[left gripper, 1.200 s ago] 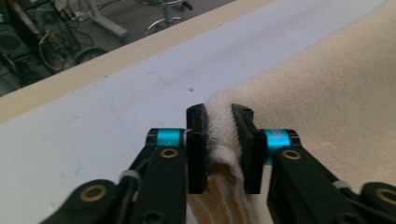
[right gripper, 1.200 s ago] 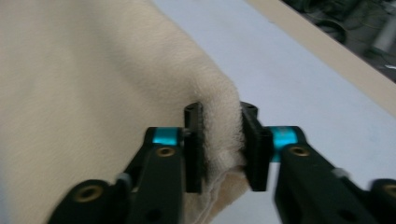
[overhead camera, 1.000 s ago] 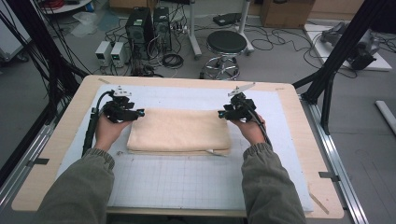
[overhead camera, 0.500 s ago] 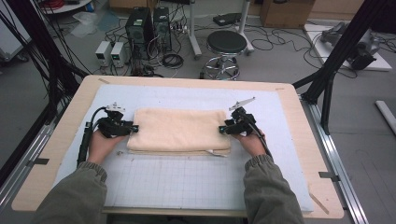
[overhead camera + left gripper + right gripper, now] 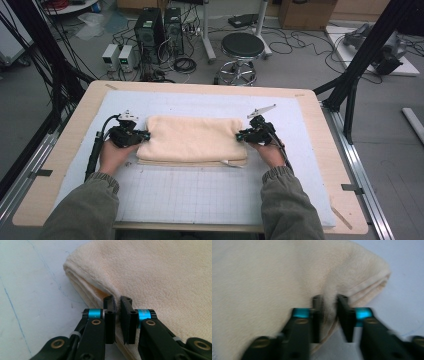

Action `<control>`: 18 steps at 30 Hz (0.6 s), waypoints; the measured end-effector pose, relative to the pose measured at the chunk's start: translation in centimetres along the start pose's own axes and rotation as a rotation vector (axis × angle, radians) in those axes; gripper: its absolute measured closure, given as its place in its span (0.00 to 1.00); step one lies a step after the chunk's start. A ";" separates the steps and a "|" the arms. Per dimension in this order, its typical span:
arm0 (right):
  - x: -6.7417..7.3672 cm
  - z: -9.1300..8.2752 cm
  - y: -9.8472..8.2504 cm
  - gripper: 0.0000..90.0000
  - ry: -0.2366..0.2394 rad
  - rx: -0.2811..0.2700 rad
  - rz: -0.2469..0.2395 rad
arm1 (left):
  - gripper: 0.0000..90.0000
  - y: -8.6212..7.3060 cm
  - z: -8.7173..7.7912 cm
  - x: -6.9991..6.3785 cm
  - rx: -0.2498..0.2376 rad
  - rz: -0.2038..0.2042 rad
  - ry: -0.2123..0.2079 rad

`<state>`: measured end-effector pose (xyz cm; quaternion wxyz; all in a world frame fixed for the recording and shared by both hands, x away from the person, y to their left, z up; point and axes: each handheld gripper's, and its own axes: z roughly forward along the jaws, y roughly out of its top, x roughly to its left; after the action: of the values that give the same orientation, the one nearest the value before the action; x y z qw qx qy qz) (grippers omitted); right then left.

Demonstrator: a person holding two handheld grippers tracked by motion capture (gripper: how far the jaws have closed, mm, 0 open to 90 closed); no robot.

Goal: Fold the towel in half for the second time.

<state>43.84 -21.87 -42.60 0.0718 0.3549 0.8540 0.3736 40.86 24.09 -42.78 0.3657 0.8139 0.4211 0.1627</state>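
A folded cream towel (image 5: pixel 192 139) lies across the white gridded mat (image 5: pixel 200 195). My left gripper (image 5: pixel 146 135) is at the towel's left end. In the left gripper view its jaws (image 5: pixel 117 301) have just been closing and stand almost together, pinching the top layer of the towel (image 5: pixel 162 277) at its folded edge. My right gripper (image 5: pixel 241 135) is at the towel's right end. In the blurred right gripper view its jaws (image 5: pixel 329 300) have just been opening a little, and a raised fold of towel (image 5: pixel 274 277) is still squeezed between them.
The mat covers a wooden table (image 5: pixel 55 170) with a bare rim all round. A small white tag (image 5: pixel 231 162) sticks out under the towel's near edge. Beyond the table stand a stool (image 5: pixel 242 47), computer cases (image 5: pixel 157 30) and cables on the floor.
Both hands have come down and toward the near side, from above the towel's far corners to its two ends. The left jaws have narrowed onto the towel's edge.
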 end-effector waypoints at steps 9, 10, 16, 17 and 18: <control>-0.2 0.9 -0.5 0.79 0.088 0.023 0.061 | 0.79 -0.4 0.1 0.2 0.019 -0.019 -0.055; -0.1 0.9 -0.4 0.84 0.093 0.018 0.039 | 0.82 -0.3 0.2 0.1 0.017 -0.014 -0.051; 0.1 0.1 -0.2 0.89 0.060 0.005 -0.021 | 0.91 -0.1 0.5 -0.2 -0.011 -0.026 -0.039; 0.1 -0.2 -0.2 0.89 0.054 0.003 -0.021 | 0.91 0.0 0.6 -0.4 -0.022 -0.029 -0.045; 0.0 -0.7 -0.2 0.89 0.041 -0.004 -0.019 | 0.92 0.1 0.7 -0.5 -0.032 -0.036 -0.050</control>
<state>43.52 -22.35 -42.26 0.0586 0.3390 0.8577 0.3820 41.00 23.31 -43.22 0.3921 0.8040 0.4236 0.1426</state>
